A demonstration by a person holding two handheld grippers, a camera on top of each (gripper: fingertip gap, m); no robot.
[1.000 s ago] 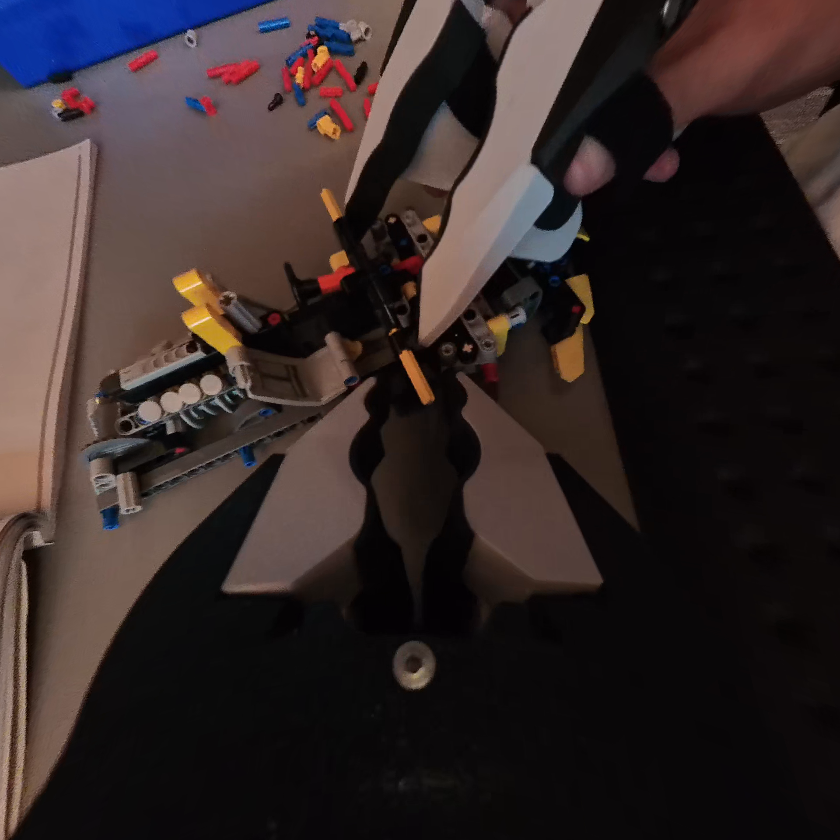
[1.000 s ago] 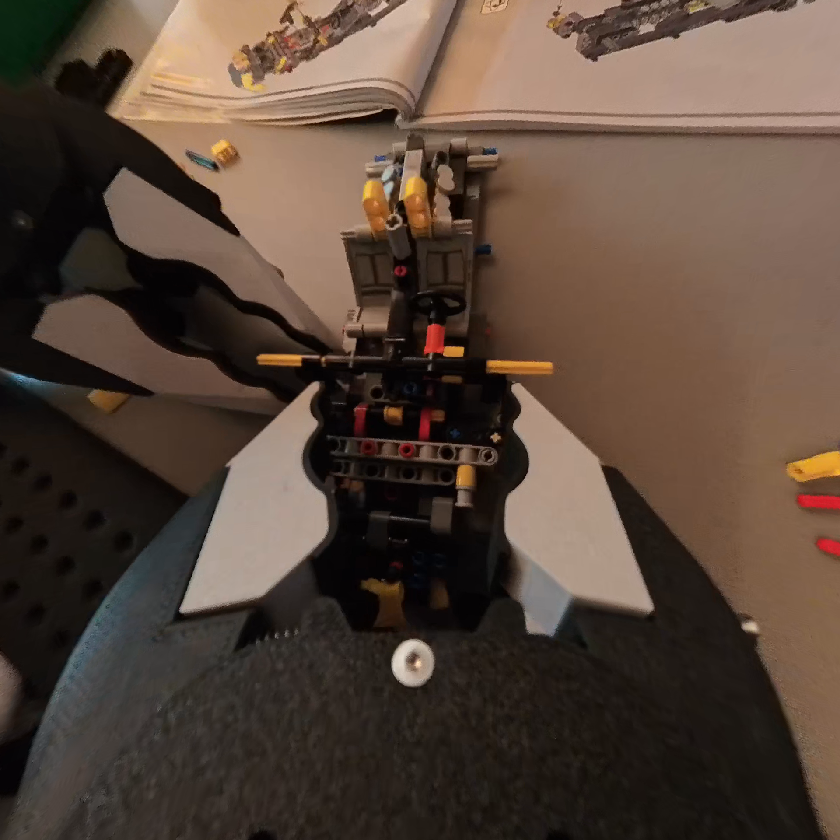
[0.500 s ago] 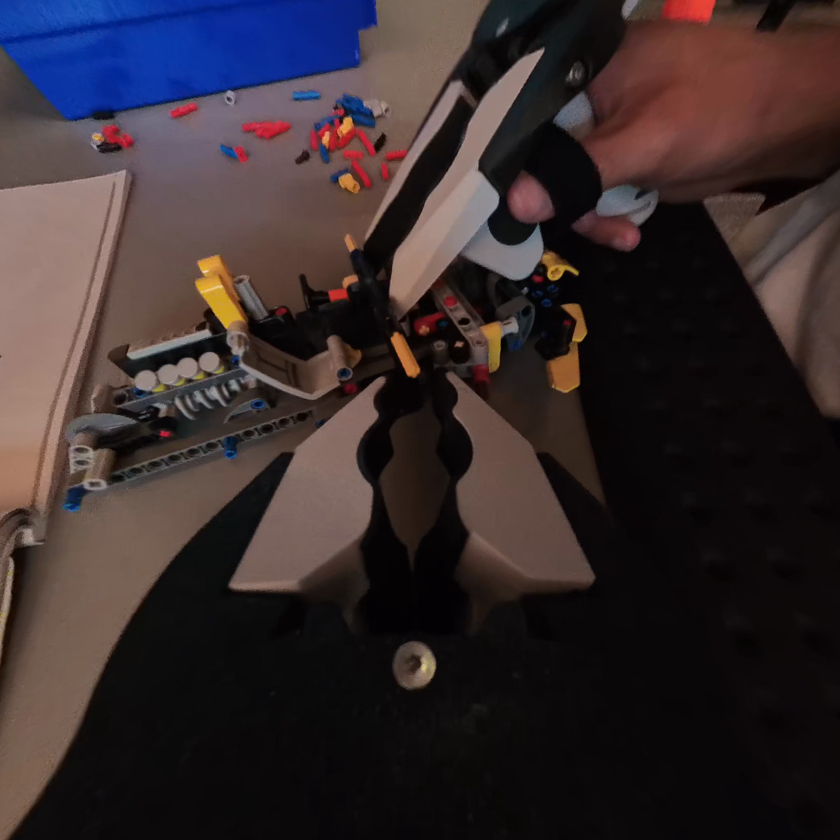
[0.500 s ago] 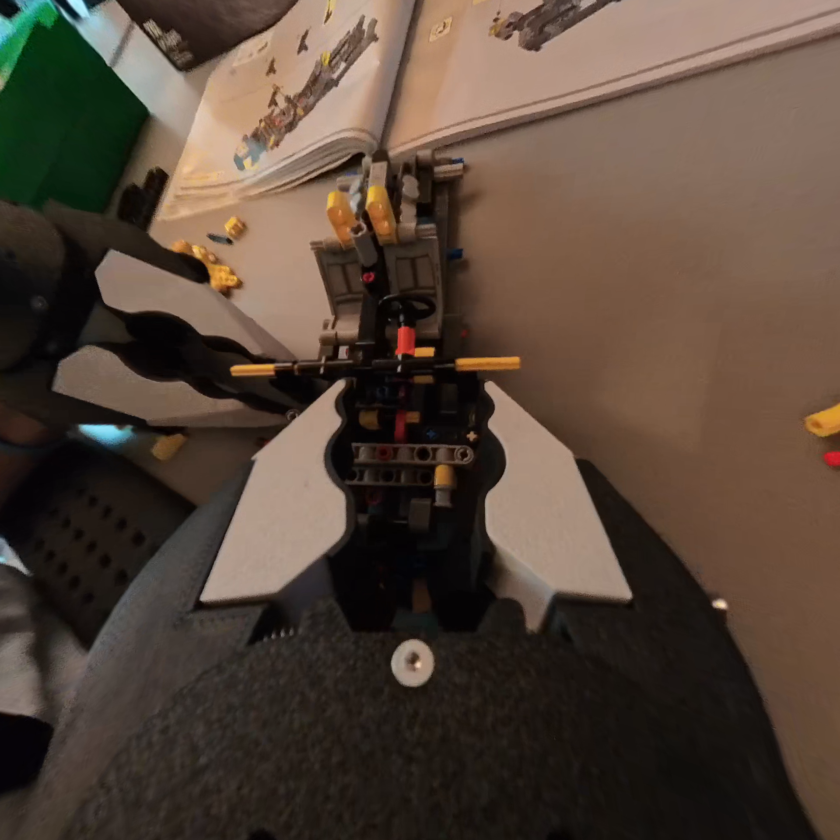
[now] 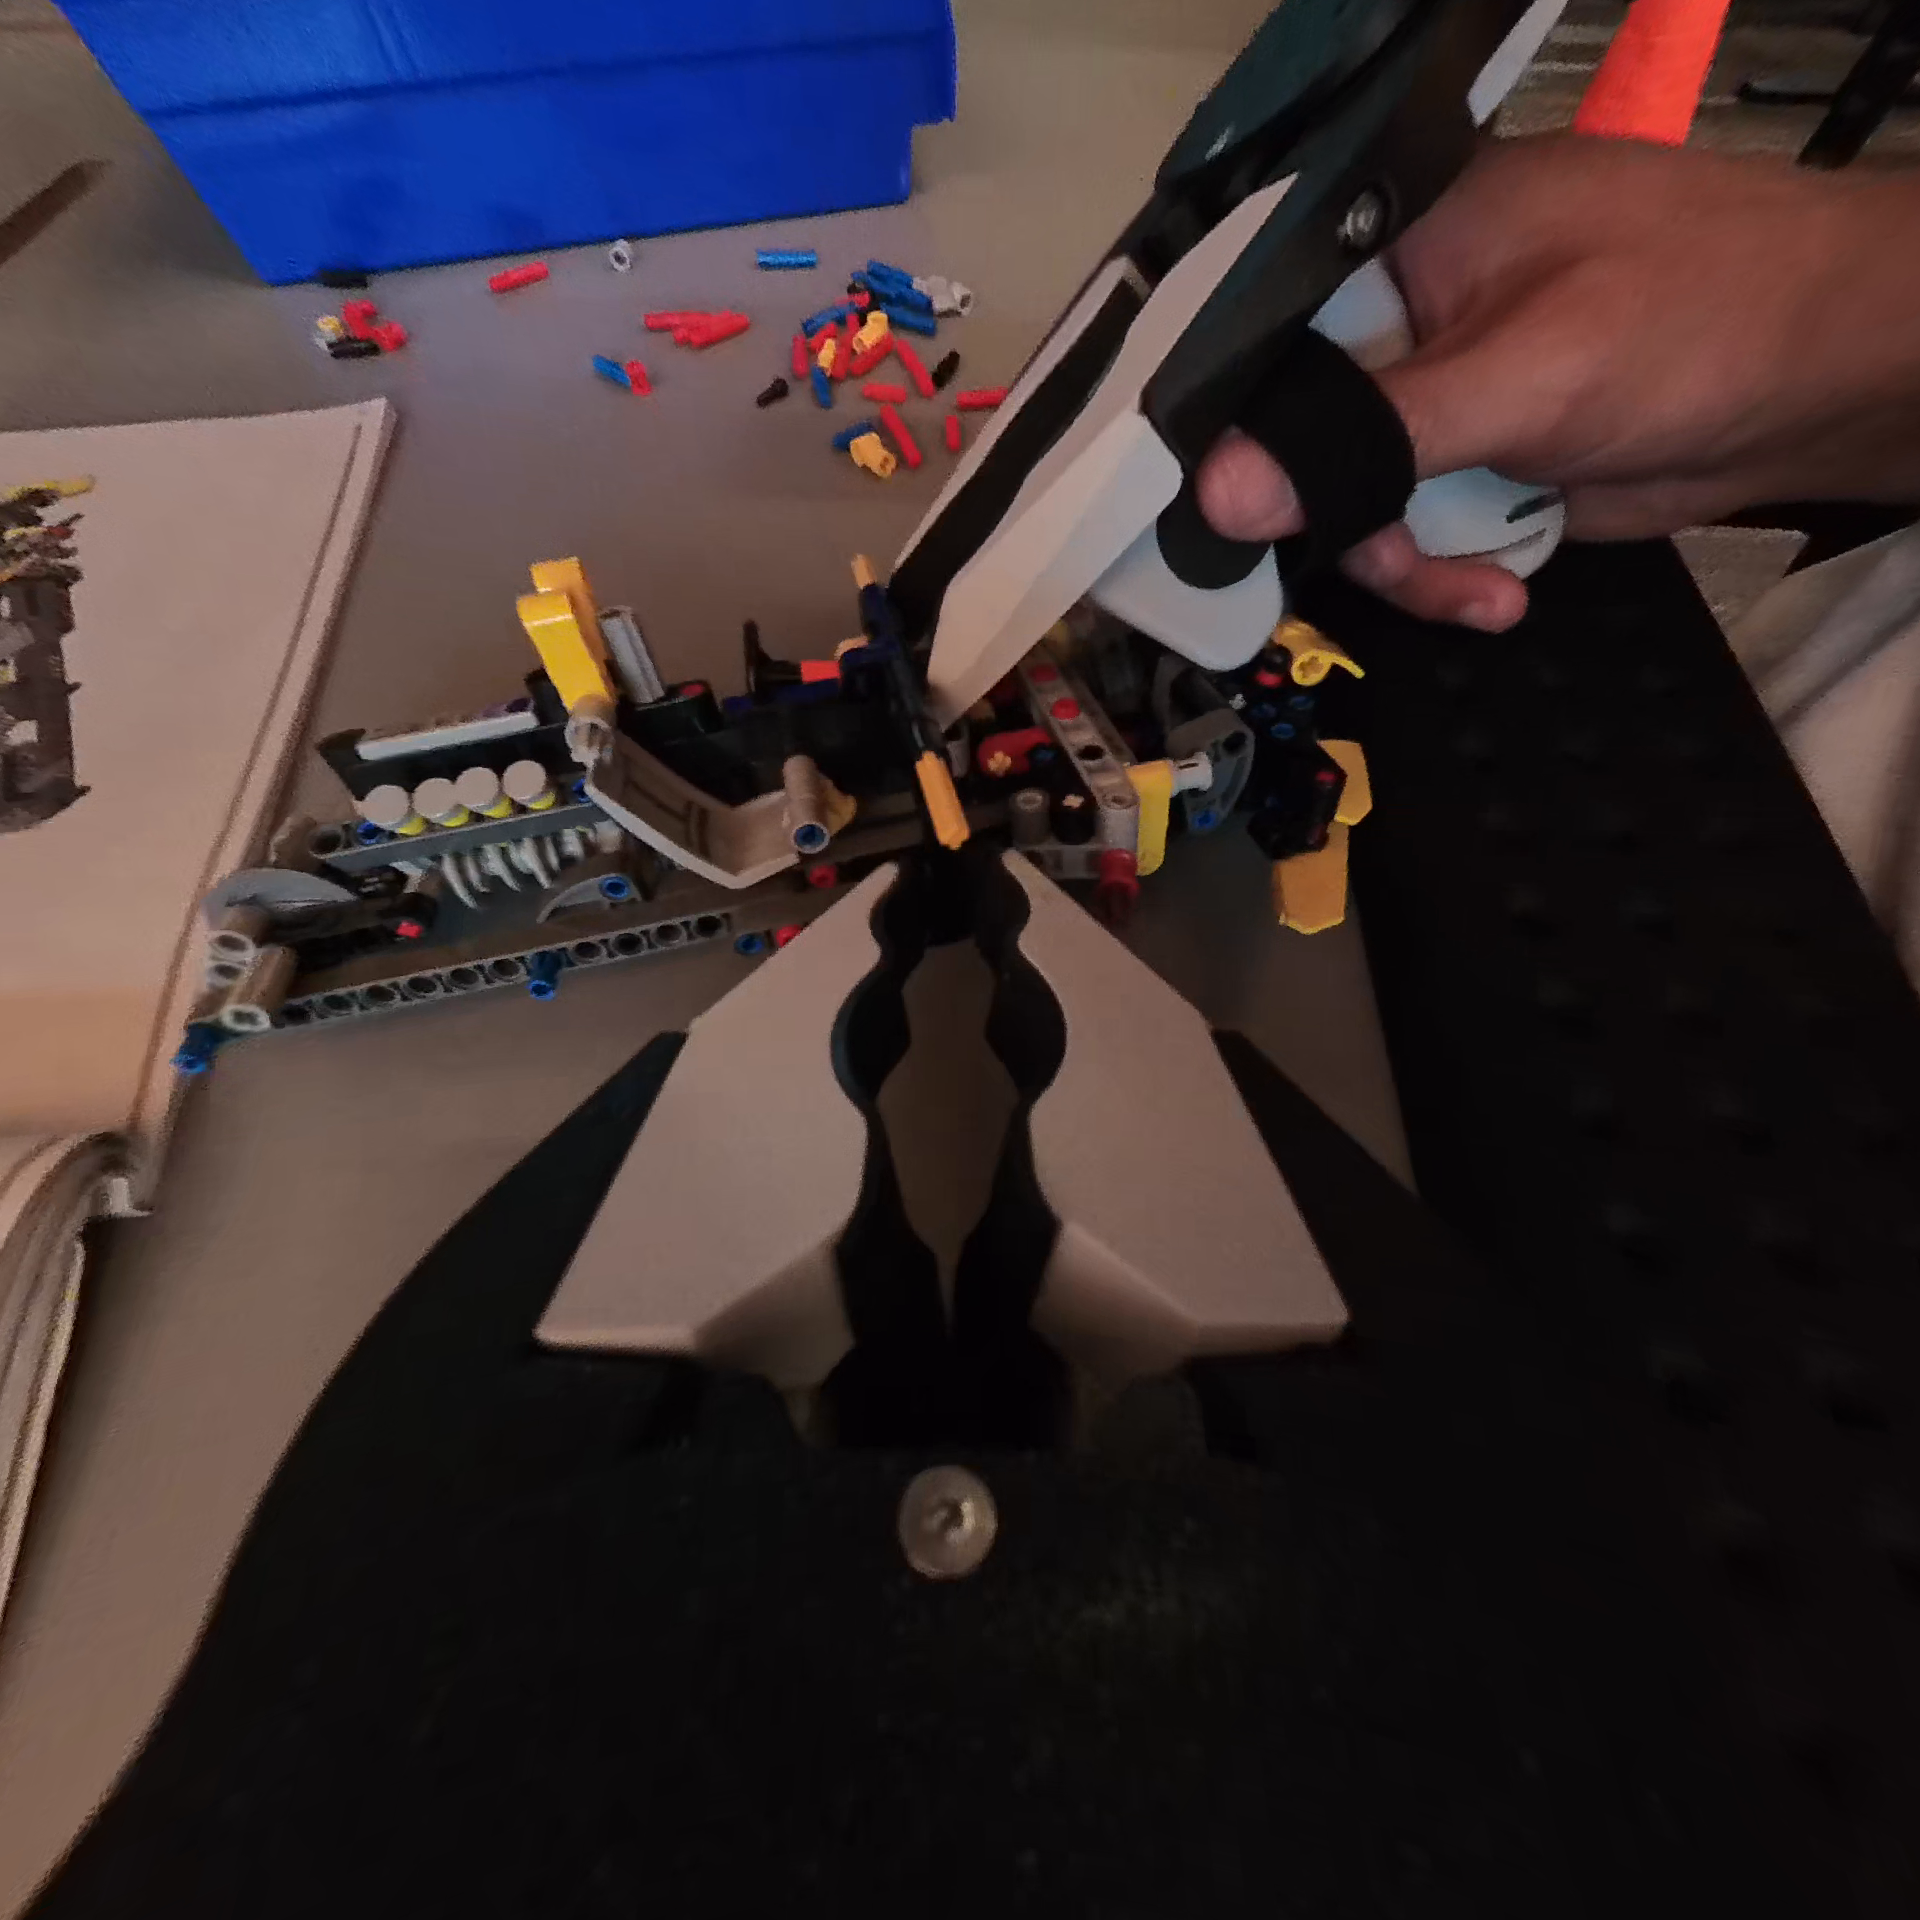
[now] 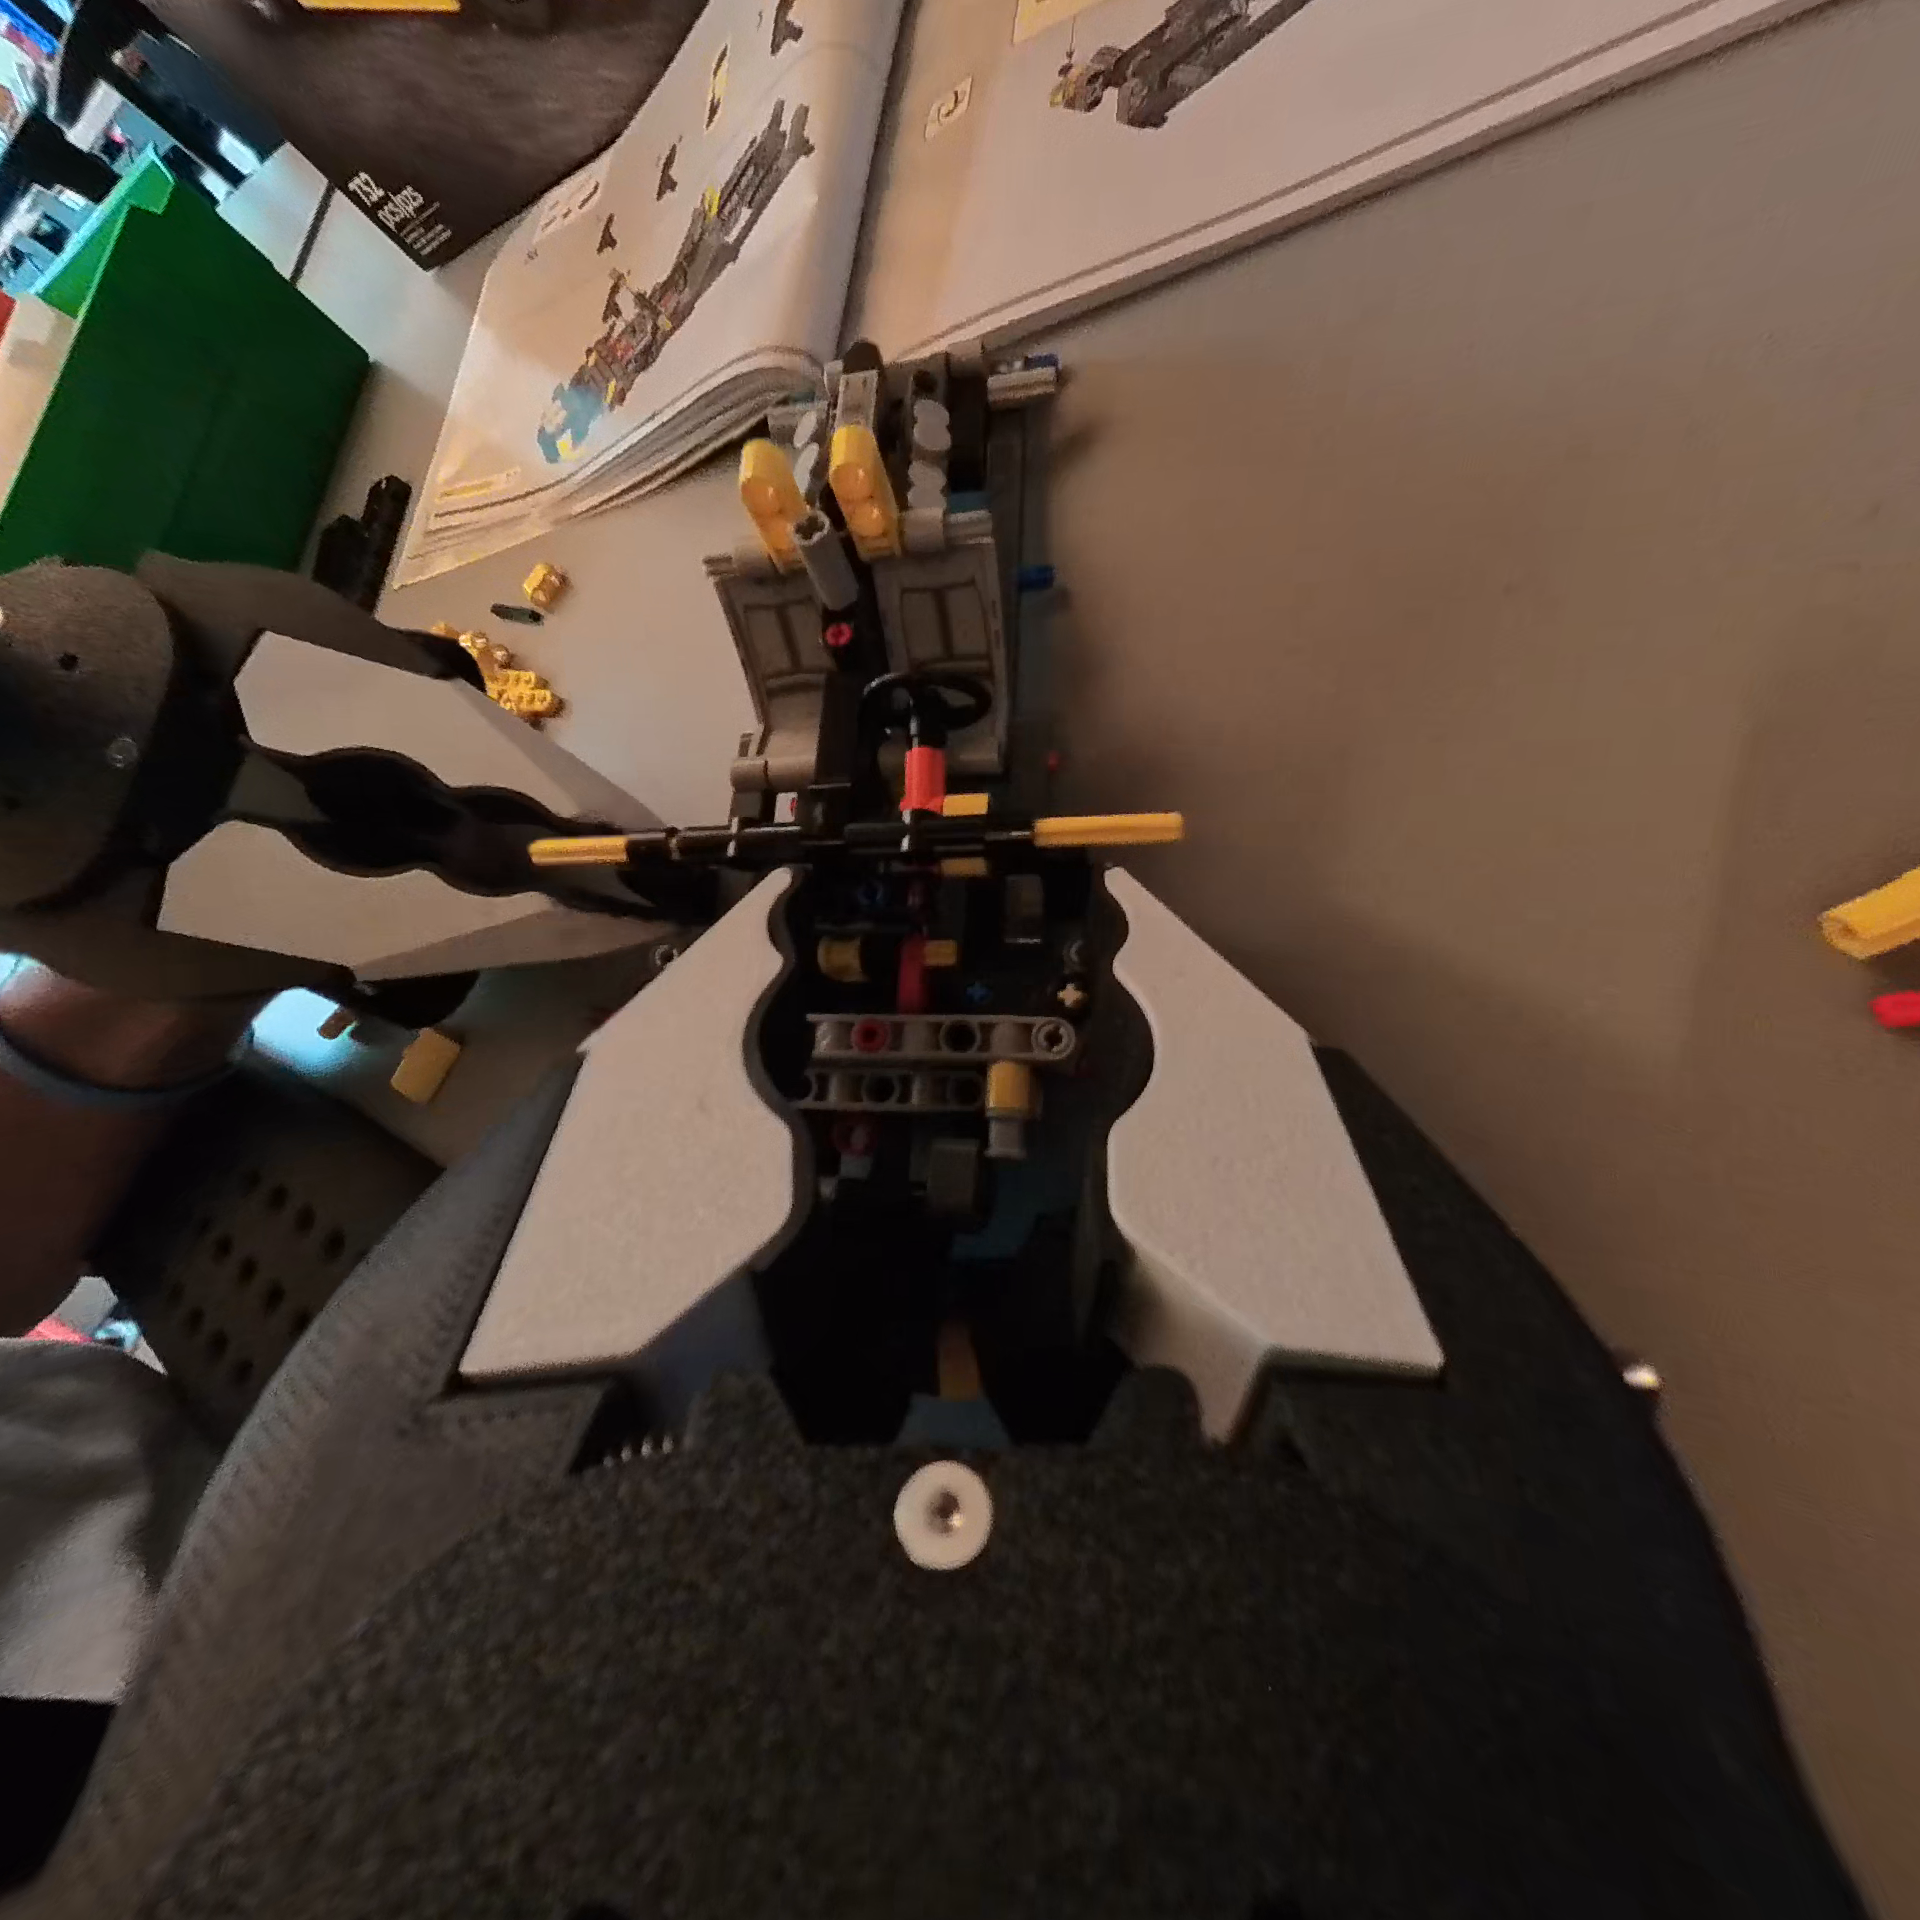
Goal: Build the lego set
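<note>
Both views have tilted and pulled back since a second ago, so the blue bin [image 5: 520,125] and green box [image 6: 177,395] beyond the grippers now show; the grips look unchanged.

Ahead of the right gripper [image 6: 940,883], past the model, lies the open instruction booklet [image 6: 665,260], with a dark box bearing white print that I leave unread. Loose pins [image 5: 873,343] are scattered well beyond the left gripper [image 5: 951,868].

Between the right gripper's wide-spread fingers sits the lego model [image 6: 894,727], its sides apparently pinched by them. The left gripper's fingertips meet at the model's flank, just under the yellow-tipped black axle [image 6: 852,836]; whether they grip anything I cannot tell.

To seat the axle well, I judge the right should brace the frame while the left pushes straight along the axle's line.
</note>
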